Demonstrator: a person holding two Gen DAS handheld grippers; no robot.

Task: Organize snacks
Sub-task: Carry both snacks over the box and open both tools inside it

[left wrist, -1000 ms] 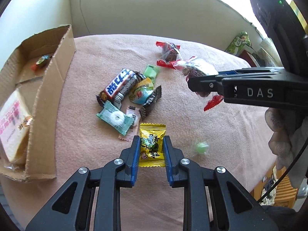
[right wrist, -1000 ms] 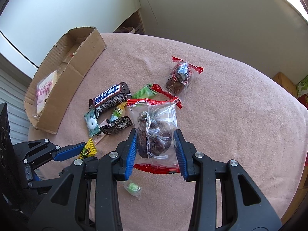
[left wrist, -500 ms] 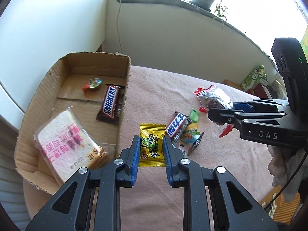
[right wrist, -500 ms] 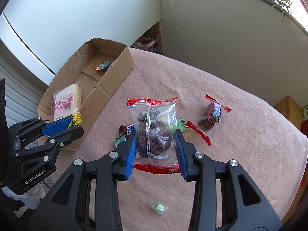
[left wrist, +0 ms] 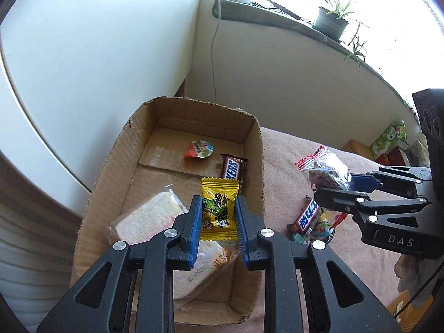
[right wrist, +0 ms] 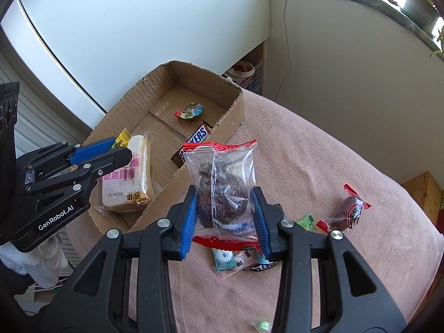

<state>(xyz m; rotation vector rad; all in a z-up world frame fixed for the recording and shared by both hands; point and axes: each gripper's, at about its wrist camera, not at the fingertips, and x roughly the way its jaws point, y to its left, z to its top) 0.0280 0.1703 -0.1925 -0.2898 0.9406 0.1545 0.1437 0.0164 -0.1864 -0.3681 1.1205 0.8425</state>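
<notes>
two handheld grippers show, each pinching one snack. the left gripper has its blue pads closed against the sides of a yellow candy packet and holds it in the air over the cardboard box, above the near half. the right gripper has its pads closed on a clear bag with red ends with a dark brown snack inside, held above the pink cloth just right of the box's right wall.

three snacks lie in the box: one wrapped sandwich at the near end, one snickers bar against the right wall, and one small round jelly cup toward the far end.

on the cloth to the right of the box sits a loose heap: one blue-labelled chocolate bar, one white and green mint packet, one green wrapped sweet and some partly hidden wrappers that cannot be counted. one smaller clear bag with red ends lies further right, and one tiny green candy lies alone at the near edge.

compared with half a second ago, the yellow packet has moved left from above the cloth beside the box to over the box, and the clear bag has come closer to the box wall.
</notes>
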